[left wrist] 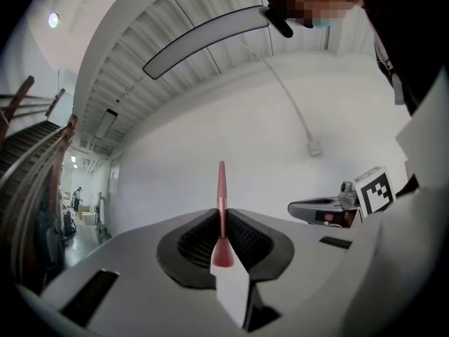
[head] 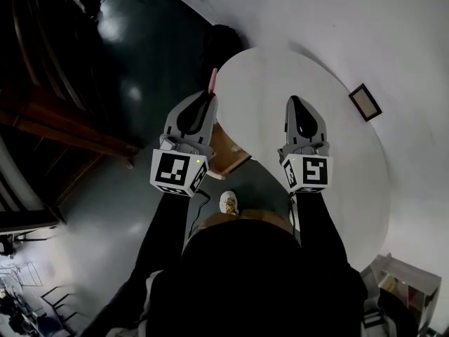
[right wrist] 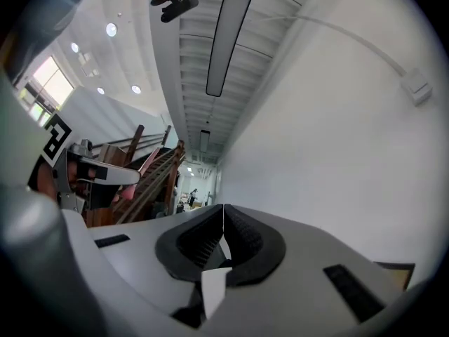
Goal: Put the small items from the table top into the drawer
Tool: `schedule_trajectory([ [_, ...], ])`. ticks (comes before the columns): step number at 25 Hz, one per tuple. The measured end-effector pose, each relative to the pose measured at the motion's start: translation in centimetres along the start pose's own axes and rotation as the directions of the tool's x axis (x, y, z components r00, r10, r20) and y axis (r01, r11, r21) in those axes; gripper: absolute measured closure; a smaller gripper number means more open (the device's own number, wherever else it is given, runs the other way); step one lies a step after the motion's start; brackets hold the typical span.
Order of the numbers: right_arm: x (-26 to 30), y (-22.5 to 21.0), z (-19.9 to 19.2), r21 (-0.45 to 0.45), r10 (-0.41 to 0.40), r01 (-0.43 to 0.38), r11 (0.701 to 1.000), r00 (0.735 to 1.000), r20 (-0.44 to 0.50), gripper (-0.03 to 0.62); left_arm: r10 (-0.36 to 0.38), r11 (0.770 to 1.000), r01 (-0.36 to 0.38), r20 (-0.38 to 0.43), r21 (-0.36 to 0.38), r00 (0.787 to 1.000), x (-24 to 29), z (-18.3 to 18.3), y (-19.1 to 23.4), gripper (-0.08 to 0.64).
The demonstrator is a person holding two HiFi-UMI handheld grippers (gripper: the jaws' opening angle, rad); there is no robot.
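Note:
My left gripper point(head: 208, 98) is shut on a slim pink pen-like stick point(head: 212, 80), which pokes out past the jaw tips over the edge of a round white table top point(head: 337, 167). In the left gripper view the stick point(left wrist: 222, 188) stands upright between the black pads of the left gripper point(left wrist: 222, 215), and the right gripper point(left wrist: 330, 210) shows beside it. My right gripper point(head: 293, 101) hovers over the white top. Its jaws meet with nothing between them in the right gripper view point(right wrist: 223, 223). Both grippers point level at a white wall.
A small dark-framed picture point(head: 365, 102) lies on the white top, right of the right gripper. A brown wooden box point(head: 229, 153) sits below the table edge between my arms. Dark wooden stairs point(head: 49, 111) run along the left, and shelves point(head: 407, 286) stand at lower right.

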State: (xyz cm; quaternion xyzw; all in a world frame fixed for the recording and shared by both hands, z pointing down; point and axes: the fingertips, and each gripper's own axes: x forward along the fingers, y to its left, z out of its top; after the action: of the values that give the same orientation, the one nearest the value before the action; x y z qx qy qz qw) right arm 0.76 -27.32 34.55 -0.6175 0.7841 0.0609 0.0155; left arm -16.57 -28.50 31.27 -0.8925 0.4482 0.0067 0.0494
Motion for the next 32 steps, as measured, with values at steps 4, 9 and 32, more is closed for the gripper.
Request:
schedule_trajectory([
  [4, 1.7, 2.3, -0.3, -0.002, 0.063, -0.063, 0.998, 0.998, 0.003, 0.565, 0.053, 0.998, -0.053, -0.012, 0.02, 0.998, -1.4, -0.8, 2.0, 0.506],
  [9, 2.7, 4.2, -0.5, 0.002, 0.088, -0.088, 0.996, 0.996, -0.006, 0.565, 0.08, 0.997, -0.079, -0.045, 0.017, 0.996, -2.9, -2.3, 3.8, 0.506],
  [32, 2.7, 3.3, -1.5, -0.027, 0.064, -0.066, 0.997, 0.997, -0.052, 0.565, -0.056, 0.99, -0.035, -0.602, -0.138, 0.797, -4.3, -28.6, 2.0, 0.506],
])
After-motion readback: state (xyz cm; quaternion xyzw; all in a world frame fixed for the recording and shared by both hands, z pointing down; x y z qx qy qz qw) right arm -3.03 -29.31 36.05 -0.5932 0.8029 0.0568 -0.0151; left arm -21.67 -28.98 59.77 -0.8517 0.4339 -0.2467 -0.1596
